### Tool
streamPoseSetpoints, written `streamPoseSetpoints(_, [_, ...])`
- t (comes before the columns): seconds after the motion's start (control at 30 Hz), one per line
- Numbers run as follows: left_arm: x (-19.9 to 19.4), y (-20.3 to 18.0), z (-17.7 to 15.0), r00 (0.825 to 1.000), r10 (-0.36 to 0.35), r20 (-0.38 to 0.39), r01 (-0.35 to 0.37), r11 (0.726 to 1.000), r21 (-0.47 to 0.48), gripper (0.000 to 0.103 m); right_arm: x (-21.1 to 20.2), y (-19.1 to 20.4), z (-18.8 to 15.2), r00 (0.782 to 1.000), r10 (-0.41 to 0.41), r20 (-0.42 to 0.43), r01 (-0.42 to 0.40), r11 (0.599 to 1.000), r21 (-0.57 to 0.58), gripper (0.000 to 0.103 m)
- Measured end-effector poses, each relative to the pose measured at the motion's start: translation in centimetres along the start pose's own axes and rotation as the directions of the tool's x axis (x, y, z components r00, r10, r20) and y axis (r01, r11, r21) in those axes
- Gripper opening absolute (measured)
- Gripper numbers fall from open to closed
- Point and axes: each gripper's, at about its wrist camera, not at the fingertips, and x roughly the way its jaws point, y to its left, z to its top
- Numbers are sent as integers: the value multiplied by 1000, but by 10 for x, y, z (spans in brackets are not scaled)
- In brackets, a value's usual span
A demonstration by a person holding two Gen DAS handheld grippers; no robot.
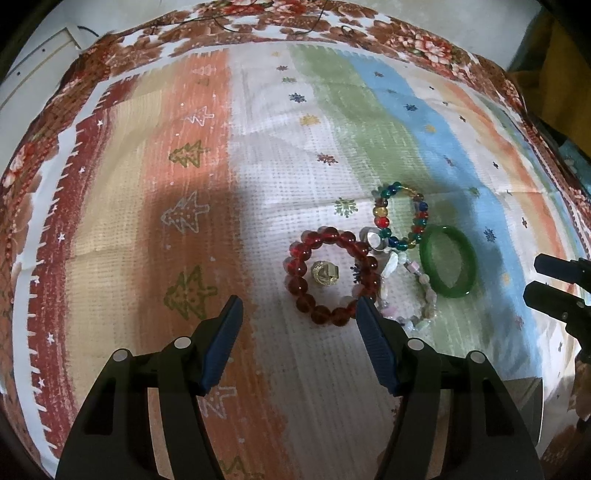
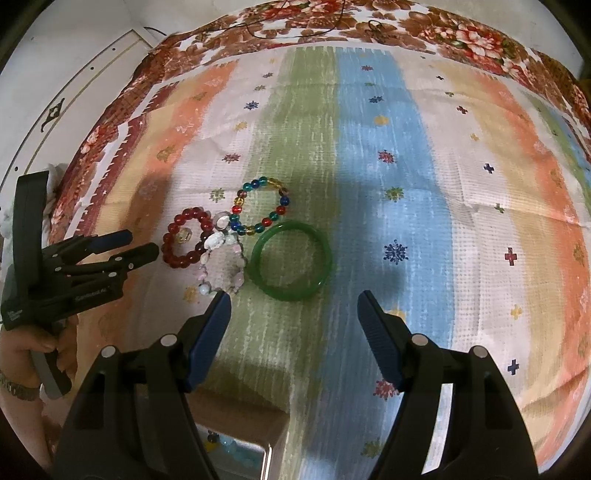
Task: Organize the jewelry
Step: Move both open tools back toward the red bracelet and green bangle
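A cluster of jewelry lies on the striped cloth. A red bead bracelet [image 1: 332, 275] [image 2: 186, 242] has a gold ring [image 1: 325, 273] [image 2: 183, 235] inside it. A multicolour bead bracelet [image 1: 400, 214] [image 2: 260, 206], a green bangle [image 1: 448, 260] [image 2: 290, 260], a pale stone bracelet [image 1: 410, 295] [image 2: 225, 269] and a silver ring [image 1: 373, 238] [image 2: 222, 220] lie beside it. My left gripper [image 1: 297, 310] [image 2: 142, 245] is open and empty, just short of the red bracelet. My right gripper [image 2: 293, 306] [image 1: 535, 275] is open and empty, just short of the green bangle.
A box [image 2: 240, 435] with beads inside sits at the near table edge between my right gripper's arms; its corner shows in the left wrist view [image 1: 524, 402]. The floral cloth border [image 2: 332, 22] runs along the far edge. A white cabinet [image 2: 74, 92] stands at the left.
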Motion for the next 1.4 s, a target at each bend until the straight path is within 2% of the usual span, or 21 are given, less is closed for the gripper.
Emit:
streamPoseSetpoints(0.5, [15,-2,7,1000,13,-24,-12,1000,22,62,33,-2,9,997,-41,-60,41,999,-5,71])
streamPoseSetpoints(0.9, [10,-12,18,1000,-10,2,10,999,44,61,42,-2,12,996,-29,-80,29,1000,3,71])
streamPoseSetpoints(1.03, [20,-14,19,999,30,-17,-29,998,56,54,46,-3,11,995,-39,-91,40,999,3,71])
streamPoseSetpoints(1.2, [30,-9,19,999,33,-34,-31,999,43,51,50,-7,10,994,-40,-98,42,999,16,71])
streamPoseSetpoints(1.3, [33,-6,18,999,32,-42,-31,999,41,39,56,-7,12,994,-44,-99,45,999,12,67])
streamPoseSetpoints(1.37, [35,-5,15,998,39,-49,-37,998,46,28,61,-9,14,993,-52,-108,54,998,14,62])
streamPoseSetpoints(1.4, [36,-5,15,998,38,-51,-36,998,47,28,66,-12,13,991,-45,-123,48,999,24,60])
